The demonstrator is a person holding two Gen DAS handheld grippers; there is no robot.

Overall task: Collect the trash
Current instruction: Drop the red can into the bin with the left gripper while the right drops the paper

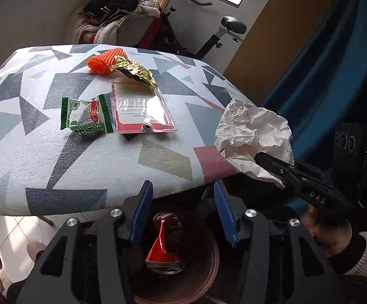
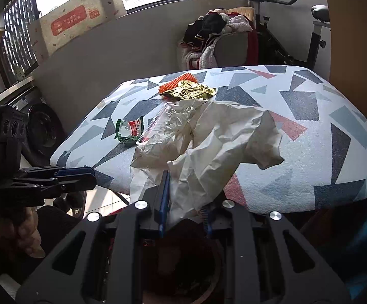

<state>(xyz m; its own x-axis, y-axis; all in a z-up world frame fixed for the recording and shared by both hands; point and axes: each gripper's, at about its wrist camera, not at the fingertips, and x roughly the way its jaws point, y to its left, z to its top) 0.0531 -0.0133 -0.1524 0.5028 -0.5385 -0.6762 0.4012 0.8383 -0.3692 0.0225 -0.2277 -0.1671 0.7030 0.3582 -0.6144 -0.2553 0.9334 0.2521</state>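
A crumpled white paper (image 1: 253, 136) hangs pinched in the right gripper (image 2: 186, 202), held above the near corner of the patterned table (image 1: 82, 157). Farther in on that table lie a green snack wrapper (image 1: 87, 115), a clear plastic package (image 1: 140, 109), a gold foil wrapper (image 1: 132, 72) and an orange spiky item (image 1: 102, 62). The left gripper (image 1: 181, 210), jaws parted and holding nothing, hovers off the table's near edge over a bin (image 1: 208, 261) containing a red wrapper (image 1: 164, 248).

Crumpled matt paper (image 2: 208, 141), glossy gold foil wrapper (image 1: 132, 72), textured patterned tablecloth (image 1: 56, 164)
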